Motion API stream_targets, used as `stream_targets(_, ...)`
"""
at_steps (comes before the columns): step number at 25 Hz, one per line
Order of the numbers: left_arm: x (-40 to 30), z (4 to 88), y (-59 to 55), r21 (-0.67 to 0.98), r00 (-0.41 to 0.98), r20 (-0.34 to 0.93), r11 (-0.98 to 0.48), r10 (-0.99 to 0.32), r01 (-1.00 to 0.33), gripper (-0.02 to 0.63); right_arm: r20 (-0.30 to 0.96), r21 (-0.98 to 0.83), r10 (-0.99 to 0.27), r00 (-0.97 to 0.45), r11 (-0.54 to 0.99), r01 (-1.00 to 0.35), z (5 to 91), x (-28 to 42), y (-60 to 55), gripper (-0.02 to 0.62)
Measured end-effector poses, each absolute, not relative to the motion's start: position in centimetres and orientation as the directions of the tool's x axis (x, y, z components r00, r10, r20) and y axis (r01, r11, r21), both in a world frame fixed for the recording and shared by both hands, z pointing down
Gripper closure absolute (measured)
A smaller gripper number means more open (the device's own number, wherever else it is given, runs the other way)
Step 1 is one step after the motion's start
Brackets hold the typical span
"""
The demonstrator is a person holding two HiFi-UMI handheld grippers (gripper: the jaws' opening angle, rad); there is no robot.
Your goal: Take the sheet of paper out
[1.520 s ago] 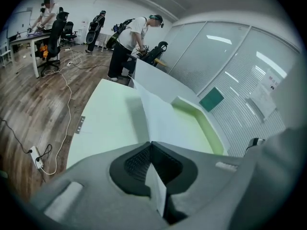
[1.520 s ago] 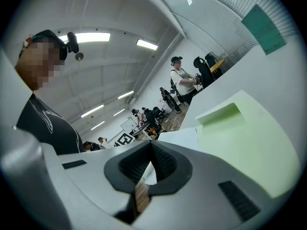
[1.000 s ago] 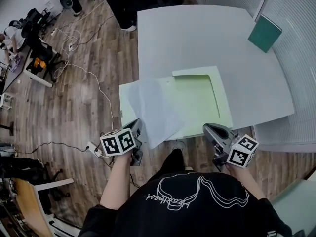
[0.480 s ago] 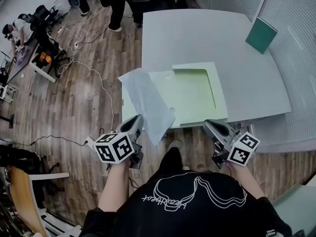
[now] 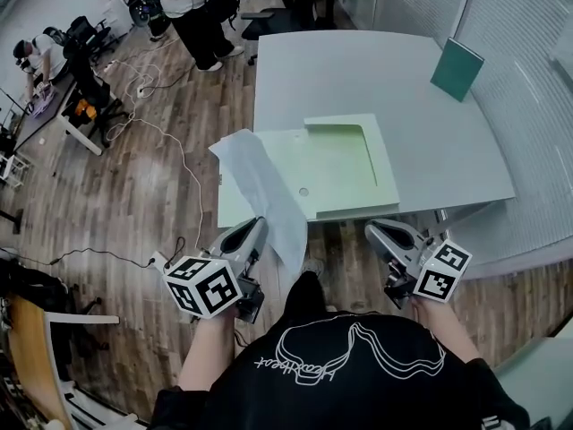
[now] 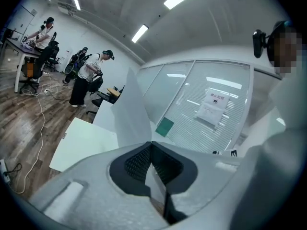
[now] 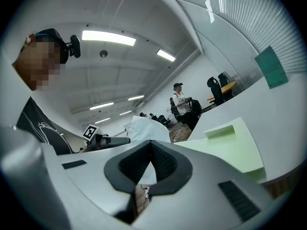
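A white sheet of paper [image 5: 264, 191] hangs curled from the near left corner of the pale green folder [image 5: 345, 164] down past the table edge. My left gripper [image 5: 257, 229] is shut on the sheet's near end, held in the air in front of the table. In the left gripper view the paper [image 6: 128, 111] rises straight out of the closed left gripper [image 6: 151, 143]. My right gripper [image 5: 376, 231] is off the table's near edge, shut with nothing in it. The right gripper view shows the closed right gripper [image 7: 151, 142], the paper [image 7: 146, 127] beyond it and the folder [image 7: 228, 147].
The folder lies open on a grey table [image 5: 358, 70]. A dark green book [image 5: 457, 68] leans at the table's far right by a blinds-covered glass wall. Cables [image 5: 166, 141] run over the wooden floor to the left. People [image 5: 192, 7] and desks are at the back left.
My left gripper has drawn back and up with the paper. The sheet has slid off the folder and now hangs curled over the table's left near edge. The right gripper rose slightly.
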State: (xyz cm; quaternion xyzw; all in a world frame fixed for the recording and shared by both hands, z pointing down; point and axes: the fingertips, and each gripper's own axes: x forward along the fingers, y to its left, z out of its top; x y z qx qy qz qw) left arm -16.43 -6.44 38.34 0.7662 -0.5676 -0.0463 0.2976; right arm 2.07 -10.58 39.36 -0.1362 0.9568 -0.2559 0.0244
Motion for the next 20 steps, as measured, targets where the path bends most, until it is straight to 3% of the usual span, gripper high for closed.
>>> stream_targets(7,-12.8,36.7,-3.2,0.511,0.408,0.21,-0.256,-0.889,-0.821,0.592,-0.018,-0.479,-0.235,-0.972,0.855,-0.198,37.8,3.5,-7.5,0.586)
stream_targets(20,-8.1,36.2,-1.5,0.49,0.476,0.18,-0.341,-0.861,-0.802,0.592,0.014,-0.424,-0.241,-0.97,0.878,-0.224,38.2,5.9,-5.5,0.586)
